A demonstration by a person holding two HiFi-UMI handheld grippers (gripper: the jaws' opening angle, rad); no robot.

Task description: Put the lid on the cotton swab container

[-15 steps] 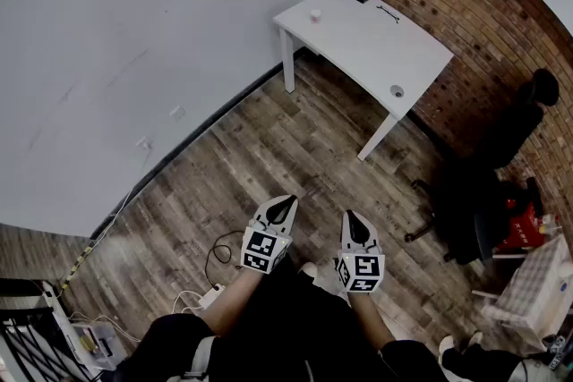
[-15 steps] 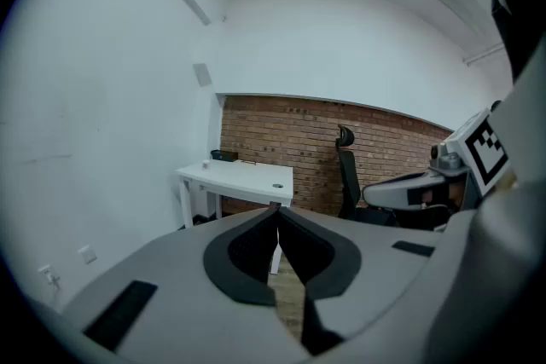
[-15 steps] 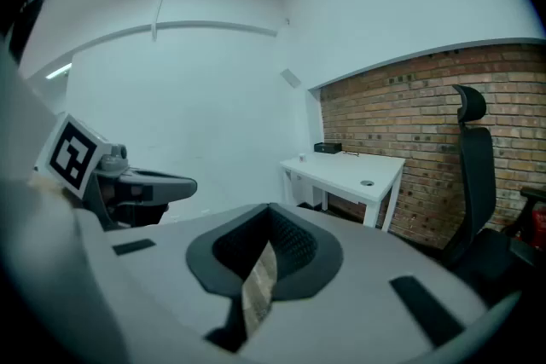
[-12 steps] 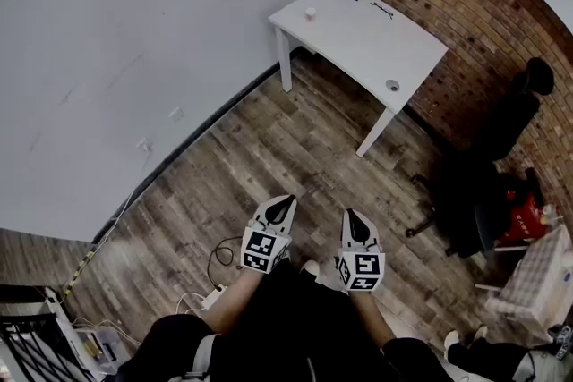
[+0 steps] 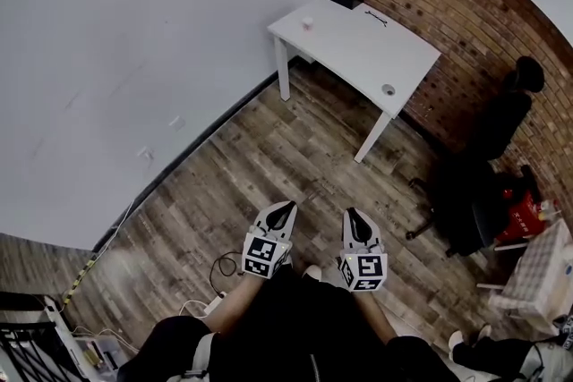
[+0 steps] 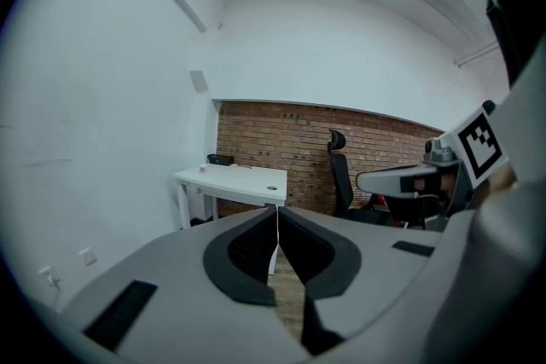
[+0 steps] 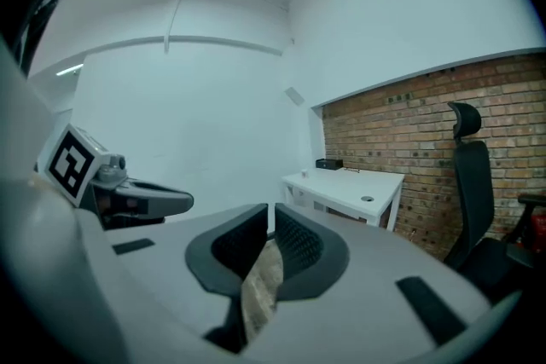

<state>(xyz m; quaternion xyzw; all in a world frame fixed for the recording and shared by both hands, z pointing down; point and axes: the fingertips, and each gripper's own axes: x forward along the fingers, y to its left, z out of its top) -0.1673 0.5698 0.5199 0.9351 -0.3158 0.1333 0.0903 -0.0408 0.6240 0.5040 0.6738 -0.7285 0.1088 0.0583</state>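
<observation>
A wooden floor [image 5: 269, 148] separates both grippers from a white tabletop [image 5: 358, 49] in the corner. The left gripper [image 5: 285, 208] and right gripper [image 5: 350, 216] are closed and empty. A small container [image 5: 307, 24] stands on the tabletop's far corner, well apart from a round thing [image 5: 388, 89] that is too small to identify.

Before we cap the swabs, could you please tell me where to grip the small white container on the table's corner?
Likely across its sides, coming from the room side. The container seems to stand upright near the table's left end, with the white wall beyond it. It is too small to show more.
</observation>
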